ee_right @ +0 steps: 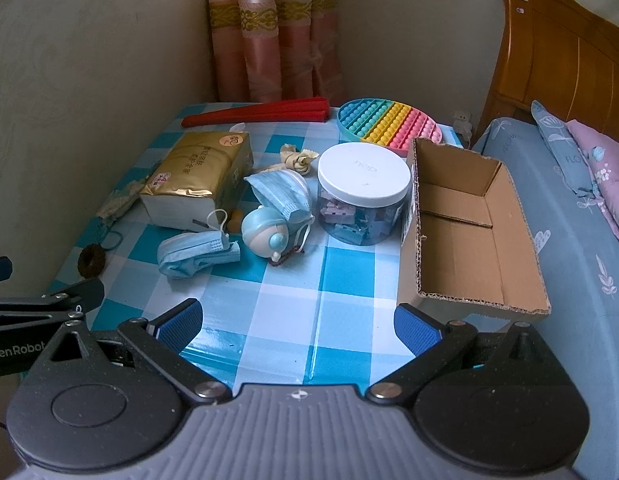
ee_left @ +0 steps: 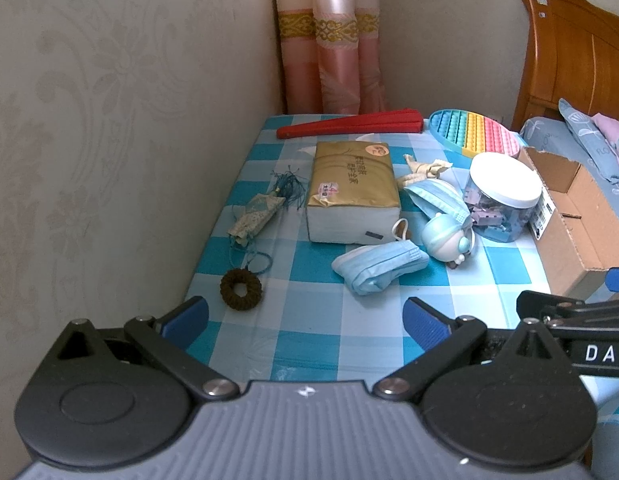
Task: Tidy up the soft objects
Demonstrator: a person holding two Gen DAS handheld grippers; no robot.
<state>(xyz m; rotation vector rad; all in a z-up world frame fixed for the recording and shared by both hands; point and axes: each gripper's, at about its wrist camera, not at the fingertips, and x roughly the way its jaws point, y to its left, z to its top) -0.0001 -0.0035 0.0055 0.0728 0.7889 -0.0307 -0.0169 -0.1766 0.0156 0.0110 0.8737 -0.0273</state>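
Surface: table (ee_right: 293,300) under a blue-and-white checked cloth, set in a wall corner, bed (ee_right: 565,240) along its right edge.

Left gripper (ee_left: 305,318): blue pads spread wide, nothing between them, held over the near edge of the table. Right gripper (ee_right: 297,322): likewise spread wide and empty, near edge, just beside the cardboard box.

Soft items:
- 1 crumpled blue face mask (ee_left: 379,266), lying alone in front of the tissue pack, nearest to both grippers.
- 1 second blue face mask (ee_right: 279,192), draped over the round-headed toy figure (ee_right: 265,236), ear loop hanging at the figure's side.
- 1 brown hair scrunchie (ee_left: 240,290), near the left edge, apart from the rest.
- 1 patterned fabric pouch with teal tassel (ee_left: 255,212), left of the tissue pack, cord trailing toward the scrunchie.
- 1 knotted cream cloth strip (ee_right: 297,160), behind the draped mask.
- 1 gold tissue pack (ee_left: 351,192), centre-left.

Other items:
- 1 cardboard box (ee_right: 469,240), open-topped, empty, at the right edge of the table.
- 1 clear jar with white lid (ee_right: 363,196), filled with building blocks, between the draped mask and the box, touching or nearly touching the box wall.
- 1 folded red fan (ee_left: 349,128), at the back edge.
- 1 round rainbow pop-it mat (ee_right: 389,124), back right, behind the jar.
- Pink curtain (ee_left: 329,60) in the corner behind.
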